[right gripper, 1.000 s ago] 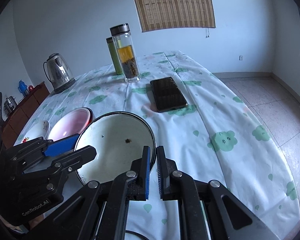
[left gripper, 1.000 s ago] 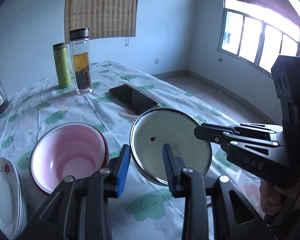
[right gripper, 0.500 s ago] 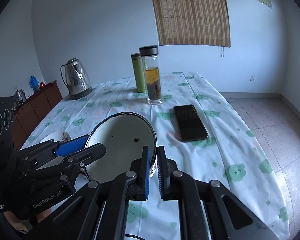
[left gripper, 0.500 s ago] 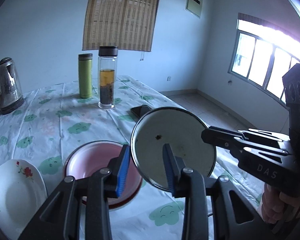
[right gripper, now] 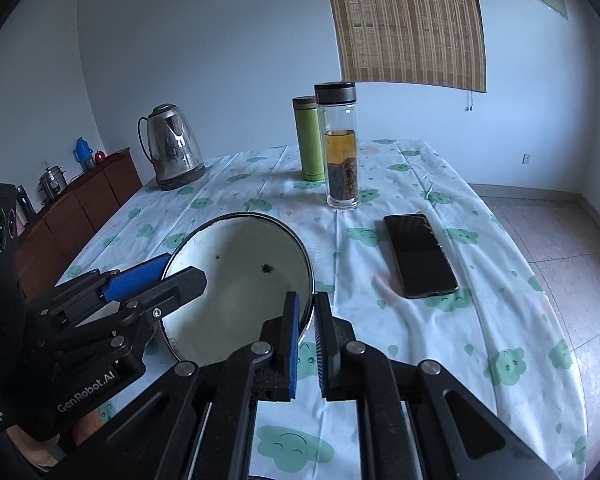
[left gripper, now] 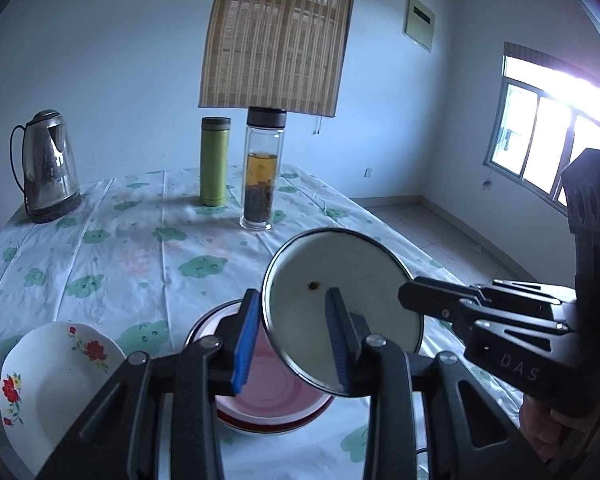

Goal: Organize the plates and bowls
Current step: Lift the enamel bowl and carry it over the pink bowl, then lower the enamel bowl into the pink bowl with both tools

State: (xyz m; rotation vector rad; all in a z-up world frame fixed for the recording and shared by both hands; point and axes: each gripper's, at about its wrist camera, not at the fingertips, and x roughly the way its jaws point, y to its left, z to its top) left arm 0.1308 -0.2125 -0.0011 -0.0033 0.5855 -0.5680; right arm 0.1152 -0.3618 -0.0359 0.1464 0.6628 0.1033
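A white enamel bowl point(left gripper: 340, 300) with a dark rim is held tilted in the air above the table. My right gripper point(right gripper: 307, 340) is shut on its rim; the bowl point(right gripper: 236, 276) fills the middle of the right wrist view. My left gripper point(left gripper: 294, 336) is open, its blue pads on either side of the bowl's left rim, one pad inside the bowl. Under it a pink bowl point(left gripper: 268, 392) sits on the table. A white floral plate point(left gripper: 56, 380) lies at the left.
A kettle point(left gripper: 48, 168), a green flask point(left gripper: 215, 160) and a glass tea bottle point(left gripper: 262, 172) stand at the far side of the clothed table point(left gripper: 140, 240). A black phone point(right gripper: 420, 256) lies right of the bowl. A wooden cabinet point(right gripper: 72, 208) stands at the left.
Both grippers have risen with the white bowl, which now hangs higher and over the pink bowl. The views have tipped up toward the wall.
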